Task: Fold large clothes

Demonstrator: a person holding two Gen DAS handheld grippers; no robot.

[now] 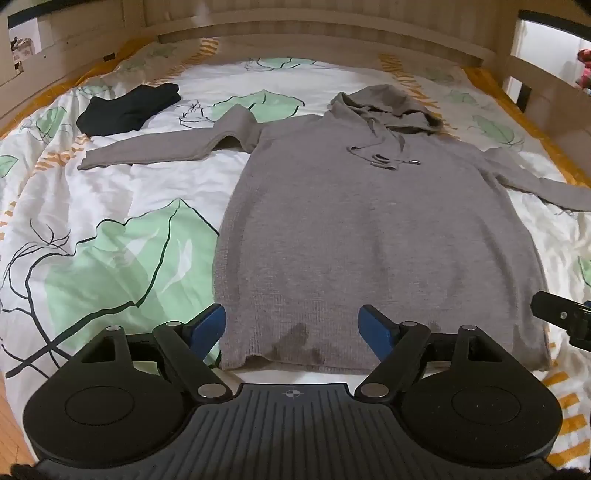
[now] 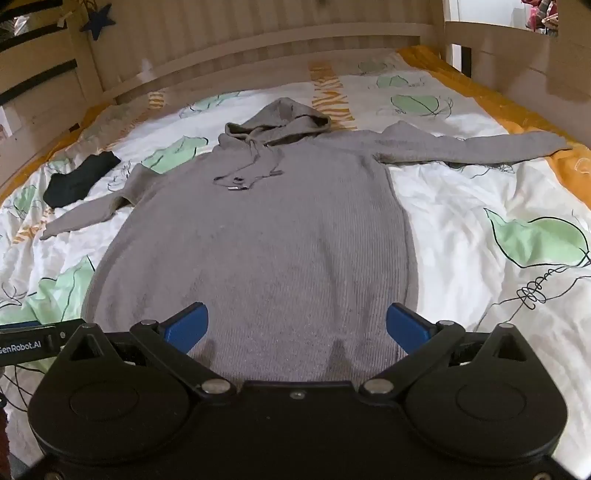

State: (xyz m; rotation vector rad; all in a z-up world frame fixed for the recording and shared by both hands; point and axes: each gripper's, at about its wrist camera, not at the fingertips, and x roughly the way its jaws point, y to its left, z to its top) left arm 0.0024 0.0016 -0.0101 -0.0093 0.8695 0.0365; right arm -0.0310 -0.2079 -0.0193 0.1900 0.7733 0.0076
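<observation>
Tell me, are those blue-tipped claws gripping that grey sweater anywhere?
No. Both the left claw and right claw stand open above the grey knitted hooded sweater's hem, holding nothing.

We see a bed spread with a white duvet cover printed with green leaves and orange stripes. A folded black garment lies on it at the far left. A pale wooden headboard runs along the far side, and a dark blue star hangs on the left rail.

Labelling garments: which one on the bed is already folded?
The black garment by the headboard, a compact bundle. The grey hoodie lies spread flat, sleeves out.
</observation>
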